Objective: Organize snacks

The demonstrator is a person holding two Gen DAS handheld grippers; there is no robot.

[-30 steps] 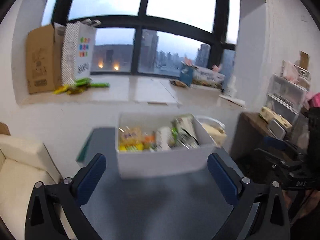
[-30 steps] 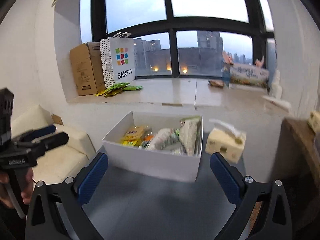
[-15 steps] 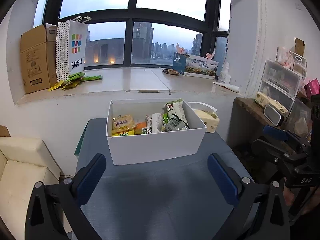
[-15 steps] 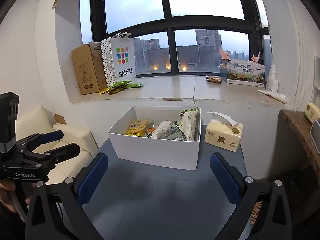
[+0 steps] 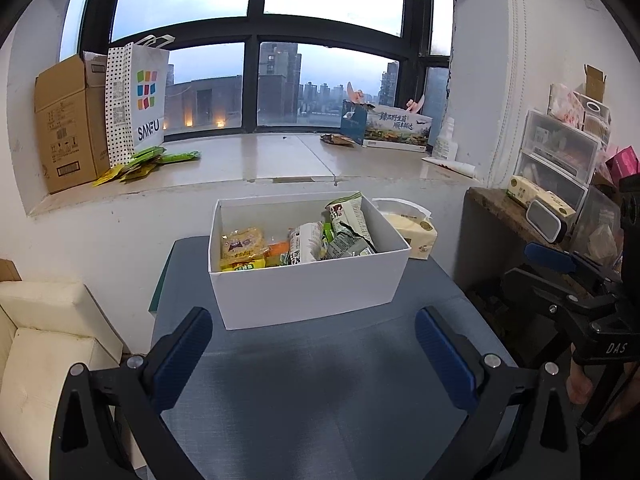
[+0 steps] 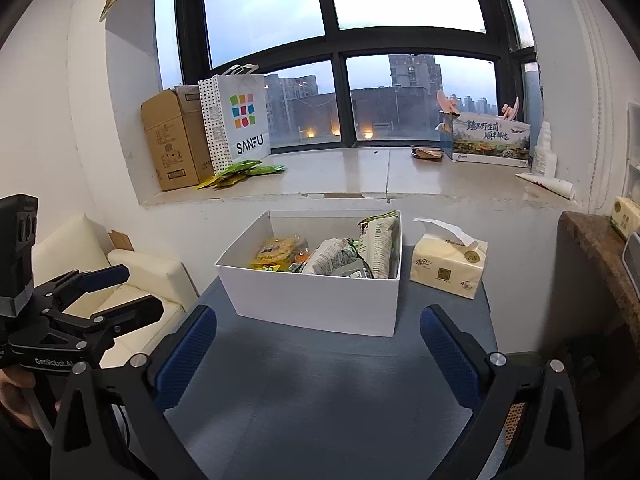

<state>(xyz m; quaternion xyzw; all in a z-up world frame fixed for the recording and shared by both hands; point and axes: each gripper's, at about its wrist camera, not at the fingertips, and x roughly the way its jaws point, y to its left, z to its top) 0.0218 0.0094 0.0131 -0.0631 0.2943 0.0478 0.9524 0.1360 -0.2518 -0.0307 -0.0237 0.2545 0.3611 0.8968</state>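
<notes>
A blue-grey cloth-covered table (image 5: pixel 320 380) stands below a pale stone windowsill (image 6: pixel 360 172), with a cream cushioned sofa (image 5: pixel 44 344) at its left. At the table's far end sits a white open-topped cardboard box (image 6: pixel 320 300) filled with packaged snacks (image 6: pixel 340 256); a yellow soft pack of tissues (image 6: pixel 450 272) lies just beside its right wall. The left gripper (image 5: pixel 314 348) and right gripper (image 6: pixel 318 344) hang over the bare near side, fingers spread wide and empty.

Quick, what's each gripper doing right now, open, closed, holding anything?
Left gripper: open, holding nothing, short of the white box.
Right gripper: open, holding nothing.
</notes>
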